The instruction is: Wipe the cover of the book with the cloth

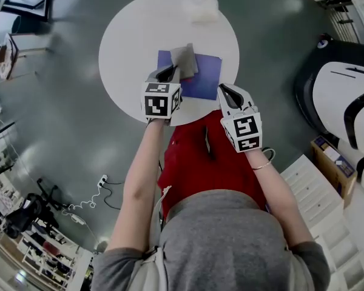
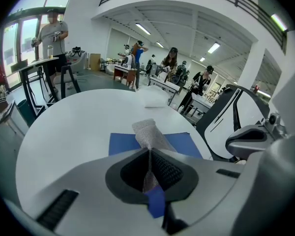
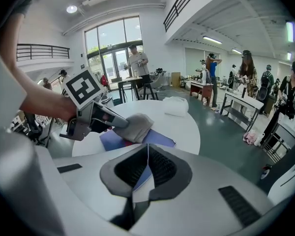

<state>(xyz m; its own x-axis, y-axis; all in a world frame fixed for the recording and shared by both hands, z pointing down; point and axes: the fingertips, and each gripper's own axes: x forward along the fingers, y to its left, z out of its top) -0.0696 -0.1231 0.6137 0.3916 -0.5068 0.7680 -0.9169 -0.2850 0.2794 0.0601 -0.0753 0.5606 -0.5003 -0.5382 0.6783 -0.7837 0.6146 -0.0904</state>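
Observation:
A blue book (image 1: pixel 207 73) lies flat in the middle of the round white table (image 1: pixel 133 35). A grey cloth (image 1: pixel 185 59) rests on the book's left part, and my left gripper (image 1: pixel 170 73) is shut on the cloth's near end. In the left gripper view the cloth (image 2: pixel 150 134) runs from the closed jaws out over the book (image 2: pixel 123 144). My right gripper (image 1: pixel 223 90) sits at the book's near right corner, shut on its edge; blue cover (image 3: pixel 160 137) shows between its jaws. The right gripper view also shows the cloth (image 3: pixel 135 127) bunched on the cover.
A crumpled white bag (image 1: pixel 203 8) lies at the table's far edge. A large white machine (image 1: pixel 346 102) stands to the right, with a white slatted cabinet (image 1: pixel 315 180) nearer me. Cables (image 1: pixel 91 199) trail on the floor at left. Several people stand in the background.

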